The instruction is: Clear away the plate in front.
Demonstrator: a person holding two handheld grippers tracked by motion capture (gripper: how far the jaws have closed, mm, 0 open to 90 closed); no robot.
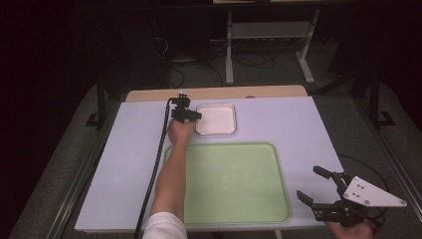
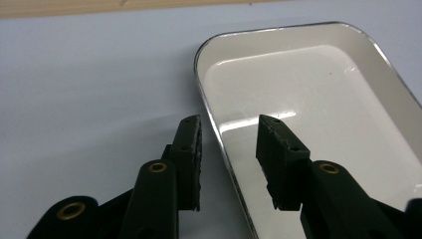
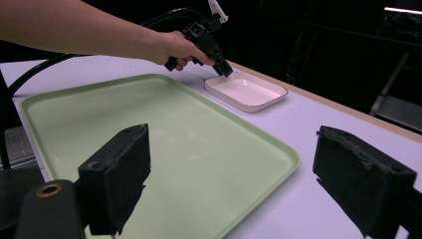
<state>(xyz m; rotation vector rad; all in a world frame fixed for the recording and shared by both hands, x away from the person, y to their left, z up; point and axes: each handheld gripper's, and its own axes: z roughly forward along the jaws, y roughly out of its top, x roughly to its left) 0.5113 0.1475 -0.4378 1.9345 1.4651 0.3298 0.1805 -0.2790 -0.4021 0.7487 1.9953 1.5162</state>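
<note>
Now left tool (image 2: 229,137) spread, straddling glossy white rounded-rectangle dish (image 2: 318,84) rim; right tool (image 3: 234,174) spread wide.

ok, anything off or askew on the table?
Nothing stands out. The white dish sits flat and empty beyond the bare green tray; the left tongs straddle its rim, and no spills or damage are visible.

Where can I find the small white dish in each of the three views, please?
High view: the white dish lies at upper centre, just beyond the green tray, with the left claw at its left rim.
Left gripper view: it takes up the right half; the jaws straddle its near-left rim.
Right gripper view: it lies at upper centre, beyond the tray.
Shared landmark: the left claw at the dish's rim.
</note>
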